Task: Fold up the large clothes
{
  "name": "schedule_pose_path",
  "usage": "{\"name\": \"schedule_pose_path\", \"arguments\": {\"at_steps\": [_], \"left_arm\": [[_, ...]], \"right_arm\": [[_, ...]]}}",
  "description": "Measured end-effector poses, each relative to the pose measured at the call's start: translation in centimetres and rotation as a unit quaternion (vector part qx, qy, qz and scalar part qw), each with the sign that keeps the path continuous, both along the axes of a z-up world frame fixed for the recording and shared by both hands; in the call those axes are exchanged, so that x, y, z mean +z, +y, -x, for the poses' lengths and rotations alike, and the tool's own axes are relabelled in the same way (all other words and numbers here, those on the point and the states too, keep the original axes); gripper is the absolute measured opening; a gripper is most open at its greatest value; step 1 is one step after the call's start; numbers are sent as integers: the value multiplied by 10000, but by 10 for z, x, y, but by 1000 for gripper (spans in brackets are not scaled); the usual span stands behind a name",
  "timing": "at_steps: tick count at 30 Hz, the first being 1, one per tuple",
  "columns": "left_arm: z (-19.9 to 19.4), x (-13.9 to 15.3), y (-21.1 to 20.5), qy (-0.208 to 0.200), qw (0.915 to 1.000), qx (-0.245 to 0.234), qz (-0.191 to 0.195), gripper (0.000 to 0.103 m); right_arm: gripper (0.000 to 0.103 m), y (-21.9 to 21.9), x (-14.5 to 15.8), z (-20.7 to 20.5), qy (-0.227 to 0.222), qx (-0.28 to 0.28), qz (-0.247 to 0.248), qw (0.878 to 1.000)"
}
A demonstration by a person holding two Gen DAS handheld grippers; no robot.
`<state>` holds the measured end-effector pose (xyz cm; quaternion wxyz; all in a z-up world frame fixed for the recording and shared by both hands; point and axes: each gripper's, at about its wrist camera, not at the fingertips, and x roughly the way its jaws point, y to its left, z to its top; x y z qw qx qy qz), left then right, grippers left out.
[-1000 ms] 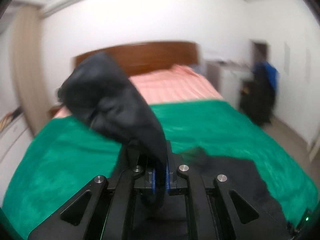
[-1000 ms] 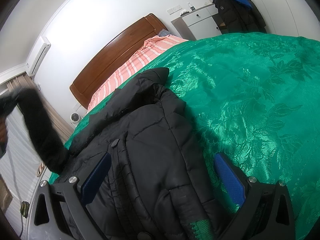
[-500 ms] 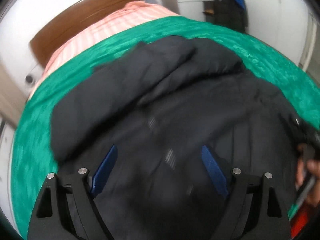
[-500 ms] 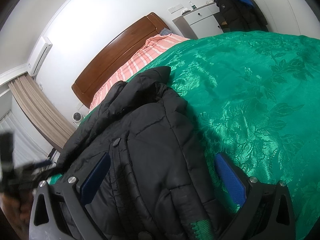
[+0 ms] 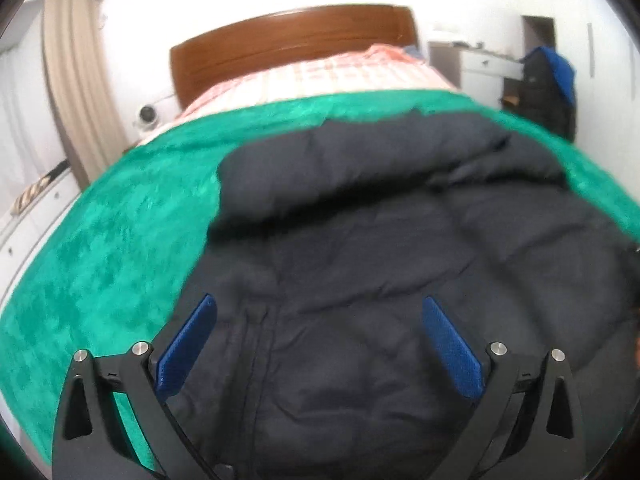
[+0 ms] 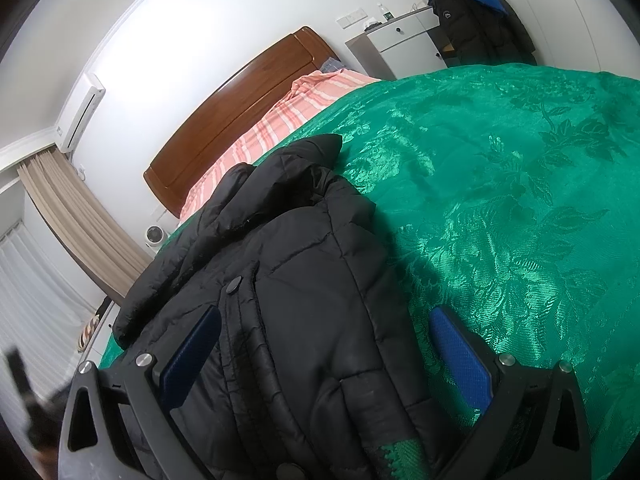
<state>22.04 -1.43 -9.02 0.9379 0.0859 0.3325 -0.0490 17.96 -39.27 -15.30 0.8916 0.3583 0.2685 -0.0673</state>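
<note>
Since the earlier frame, the sleeve was released by the left gripper [image 5: 318, 344]; both fingers are wide above the black padded jacket [image 6: 280, 300]. Folded sleeve may slide off the slippery fabric, right gripper [image 6: 326, 354] idle.

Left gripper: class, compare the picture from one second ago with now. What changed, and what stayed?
The left gripper let go of the black sleeve, opened, and now hovers over the black jacket, sleeve laid across it. The right gripper stayed open over the jacket's right edge; the green bedspread is unchanged.
</note>
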Motion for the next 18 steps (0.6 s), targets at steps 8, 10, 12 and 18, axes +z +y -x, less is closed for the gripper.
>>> {"name": "schedule_pose_path", "arguments": {"at_steps": [8,10,12,18], "left_arm": [[-9,-33,27,519,9960,46,719,103],[-9,-34,26,503,9962,43,714,103],[-9,-34,25,500,9962,44,713,103],[-8,-36,25,503,9961,43,727,103]], "right_arm": [[103,2,0,4,-36,-5,21,10000],[103,2,0,4,-32,-5,24,10000],[103,2,0,4,-33,-6,26,10000],[103,2,0,4,-34,-5,25,10000]]}}
